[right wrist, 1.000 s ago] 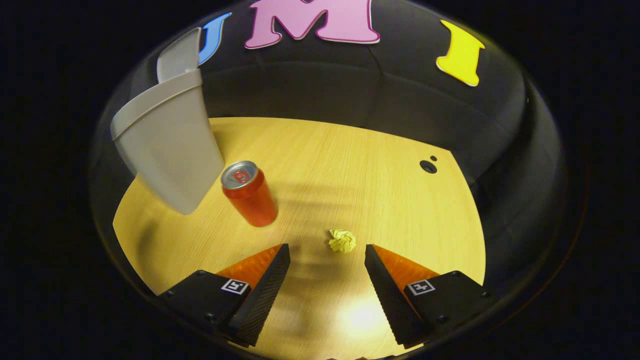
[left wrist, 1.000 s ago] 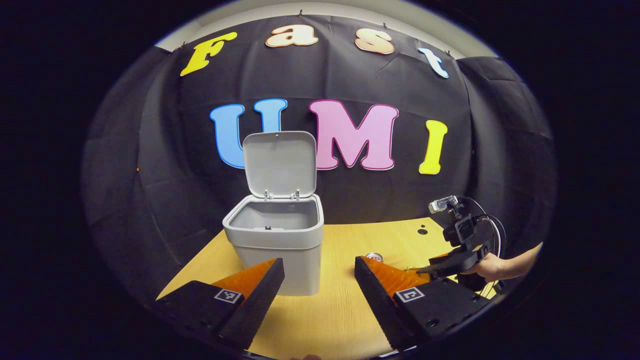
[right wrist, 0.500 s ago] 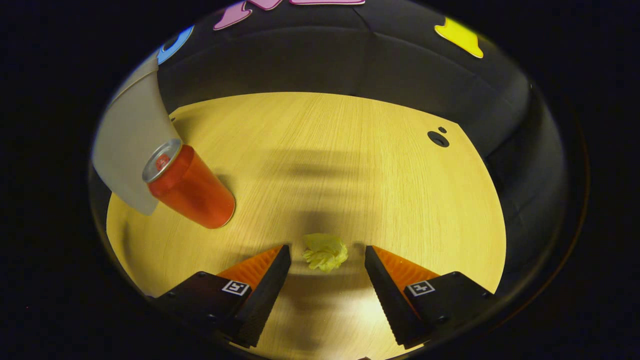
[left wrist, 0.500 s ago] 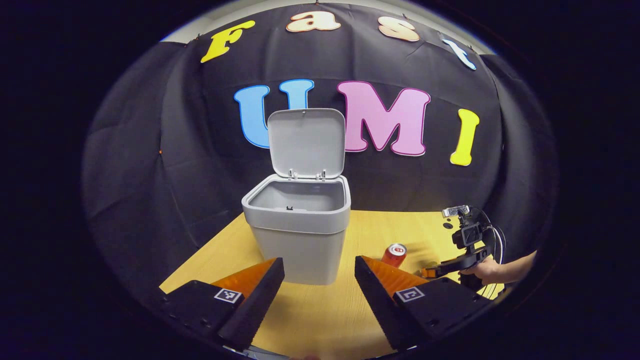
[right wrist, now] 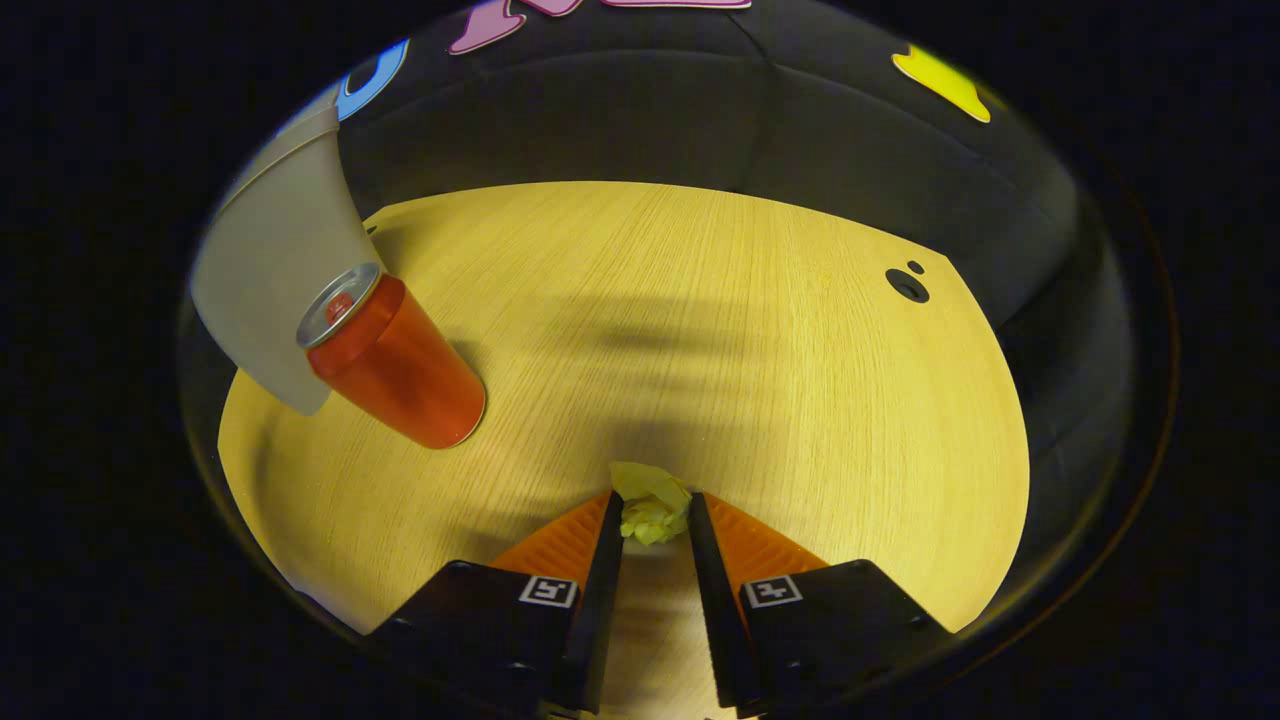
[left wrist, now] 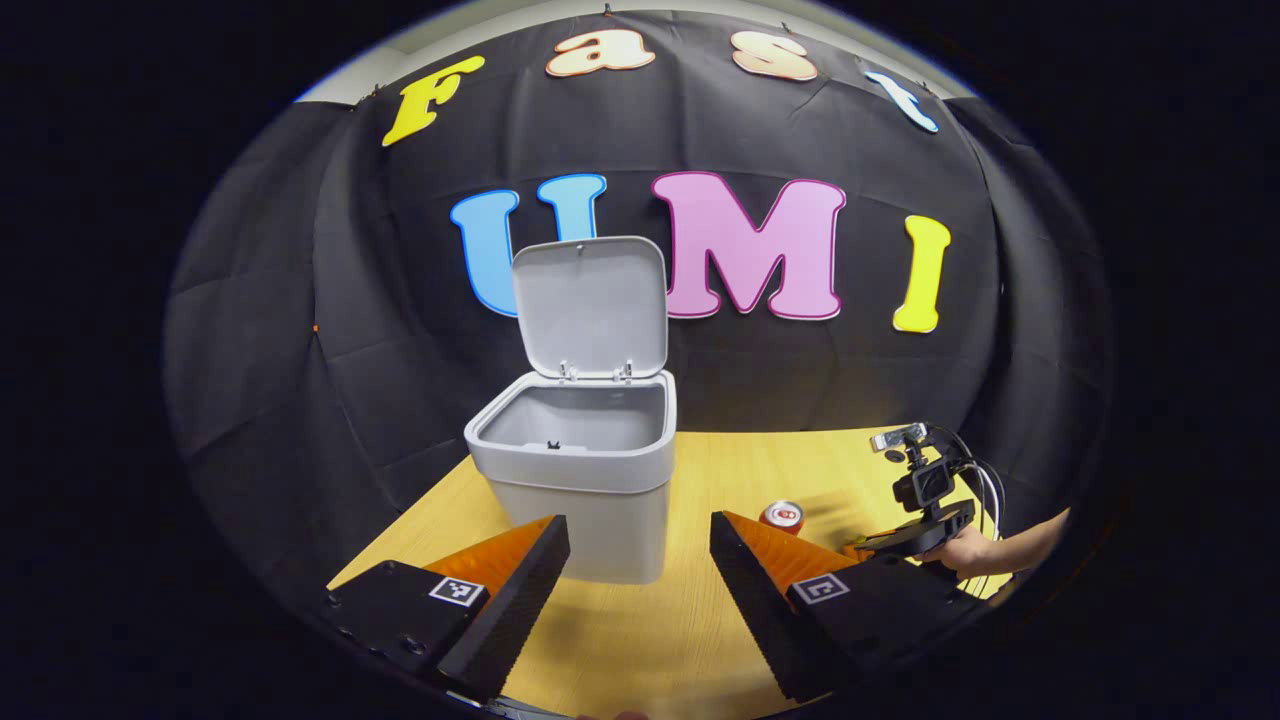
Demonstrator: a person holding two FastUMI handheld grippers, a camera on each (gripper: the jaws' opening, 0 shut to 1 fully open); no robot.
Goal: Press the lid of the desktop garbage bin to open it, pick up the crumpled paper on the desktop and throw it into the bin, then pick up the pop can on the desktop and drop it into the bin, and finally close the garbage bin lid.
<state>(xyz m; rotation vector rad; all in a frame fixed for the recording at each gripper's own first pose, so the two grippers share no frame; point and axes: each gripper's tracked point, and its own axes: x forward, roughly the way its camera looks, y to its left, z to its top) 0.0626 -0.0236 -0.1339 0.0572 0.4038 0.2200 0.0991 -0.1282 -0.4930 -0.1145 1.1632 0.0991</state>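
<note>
- The left gripper hangs above the table with its fingers wide apart, facing the grey bin, whose lid stands upright.
- The red can stands just beside the bin.
- The right gripper has both fingers clamped on the crumpled paper, low at the tabletop.
</note>
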